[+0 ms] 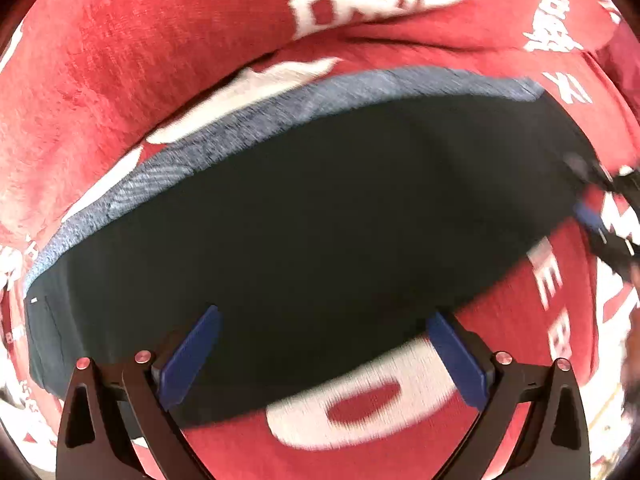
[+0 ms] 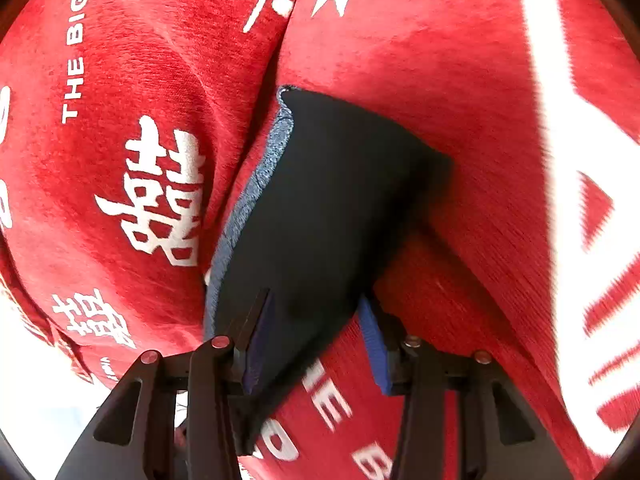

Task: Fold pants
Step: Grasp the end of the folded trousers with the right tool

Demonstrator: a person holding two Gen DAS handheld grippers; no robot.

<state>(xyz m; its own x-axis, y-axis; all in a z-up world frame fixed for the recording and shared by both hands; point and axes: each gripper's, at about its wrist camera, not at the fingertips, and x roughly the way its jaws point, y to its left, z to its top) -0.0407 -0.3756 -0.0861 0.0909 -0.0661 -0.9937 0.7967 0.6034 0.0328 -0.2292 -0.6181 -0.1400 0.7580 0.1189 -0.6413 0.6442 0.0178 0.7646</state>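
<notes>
Dark pants (image 1: 312,216) with a blue-grey denim edge (image 1: 248,120) lie folded in a long band on a red blanket. My left gripper (image 1: 324,352) is open, its blue pads (image 1: 192,352) apart over the near edge of the pants. In the right wrist view the pants (image 2: 328,208) run up from the fingers. My right gripper (image 2: 316,340) is open, its pads (image 2: 374,344) either side of the pants' end; I cannot tell whether the cloth touches them. The right gripper also shows blurred in the left wrist view (image 1: 604,216) at the pants' right end.
The red blanket (image 1: 120,40) with white letters and characters covers the whole surface and has soft ridges and a deep crease (image 2: 276,68). A pale floor shows at the lower left of the right wrist view (image 2: 36,380).
</notes>
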